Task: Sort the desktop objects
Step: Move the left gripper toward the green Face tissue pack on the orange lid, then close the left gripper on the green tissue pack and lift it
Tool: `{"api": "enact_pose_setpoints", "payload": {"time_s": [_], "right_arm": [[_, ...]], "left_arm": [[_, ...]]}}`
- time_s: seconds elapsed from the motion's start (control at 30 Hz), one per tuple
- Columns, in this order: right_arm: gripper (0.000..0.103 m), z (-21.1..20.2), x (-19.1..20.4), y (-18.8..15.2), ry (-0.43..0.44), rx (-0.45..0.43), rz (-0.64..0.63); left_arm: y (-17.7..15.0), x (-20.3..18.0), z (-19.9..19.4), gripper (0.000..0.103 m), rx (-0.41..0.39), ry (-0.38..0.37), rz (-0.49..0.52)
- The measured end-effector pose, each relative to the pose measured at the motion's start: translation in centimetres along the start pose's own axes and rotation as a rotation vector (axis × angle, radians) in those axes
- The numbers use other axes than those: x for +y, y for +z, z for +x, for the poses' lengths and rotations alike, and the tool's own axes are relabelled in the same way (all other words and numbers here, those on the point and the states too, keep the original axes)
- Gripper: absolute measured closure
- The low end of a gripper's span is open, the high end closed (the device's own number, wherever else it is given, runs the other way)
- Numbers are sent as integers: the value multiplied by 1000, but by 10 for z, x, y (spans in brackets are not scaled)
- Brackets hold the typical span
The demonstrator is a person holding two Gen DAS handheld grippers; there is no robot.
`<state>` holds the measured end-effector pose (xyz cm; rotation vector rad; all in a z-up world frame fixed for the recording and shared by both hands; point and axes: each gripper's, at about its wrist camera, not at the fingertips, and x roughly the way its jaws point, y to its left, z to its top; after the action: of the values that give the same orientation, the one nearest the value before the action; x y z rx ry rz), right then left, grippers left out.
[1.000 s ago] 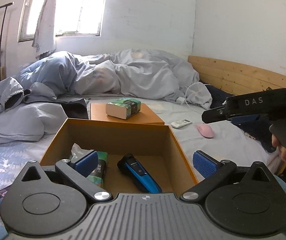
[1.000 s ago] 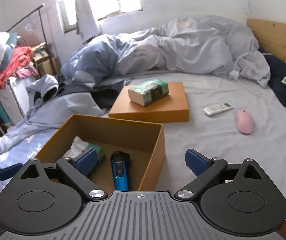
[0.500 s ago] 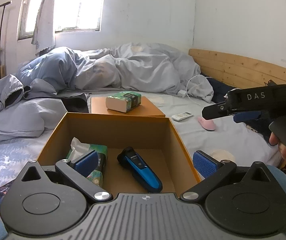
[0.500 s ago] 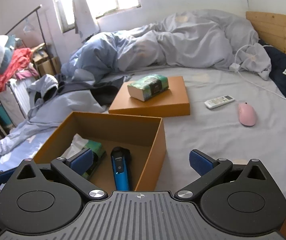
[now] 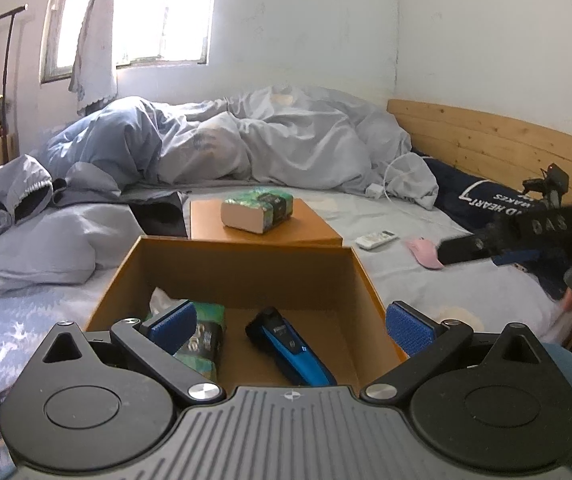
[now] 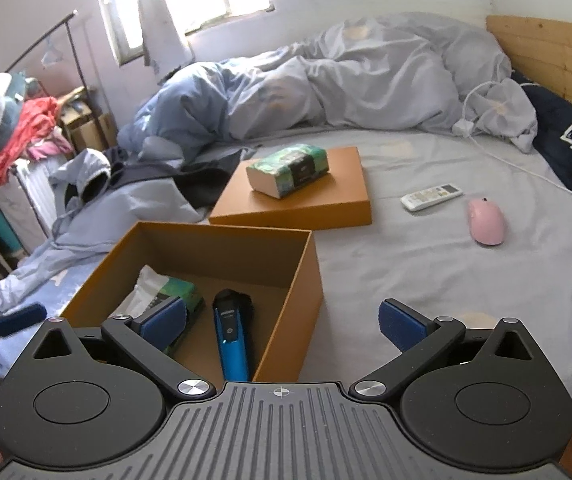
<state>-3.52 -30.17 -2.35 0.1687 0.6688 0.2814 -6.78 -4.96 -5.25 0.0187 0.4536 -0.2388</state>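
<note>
lower left of the right view, the box (image 6: 298,280) held a squashy tissue pack (image 6: 173,292) and a blue shaver (image 6: 229,340). another tissue pack (image 6: 290,168) sat on the lid (image 6: 326,208) mid frame. the remote (image 6: 432,196) and pink mouse (image 6: 486,222) lay to the right; the mouse looked light, hard and slick, so i'd pinch its sides. my left gripper (image 5: 286,322) and right gripper (image 6: 281,320) were both spread wide, holding nothing.

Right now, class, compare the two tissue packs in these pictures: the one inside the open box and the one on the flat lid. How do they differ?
1. The tissue pack in the box lies inside the open box; the tissue pack on the lid rests on the flat lid.
2. The boxed pack has white tissue poking out; the lid pack looks closed.
3. The boxed pack lies beside a blue shaver; the lid pack sits alone.
Both have green patterned wrappers with a dark label.
</note>
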Motion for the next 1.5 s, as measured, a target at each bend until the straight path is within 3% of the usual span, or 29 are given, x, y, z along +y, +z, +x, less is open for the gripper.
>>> {"api": "enact_pose_setpoints", "payload": {"time_s": [0.43, 0.8, 1.07, 1.5], "right_arm": [[0, 0, -29, -3, -13, 8, 44], [0, 7, -56, -2, -14, 17, 103], [0, 17, -74, 0, -5, 32, 151], [0, 37, -84, 0, 56, 83, 219]], "left_arm": [[63, -3, 44, 0, -115, 46, 53], [109, -11, 98, 0, -151, 30, 97], [130, -17, 147, 0, -118, 0, 167], [141, -4, 244, 0, 21, -15, 258]]}}
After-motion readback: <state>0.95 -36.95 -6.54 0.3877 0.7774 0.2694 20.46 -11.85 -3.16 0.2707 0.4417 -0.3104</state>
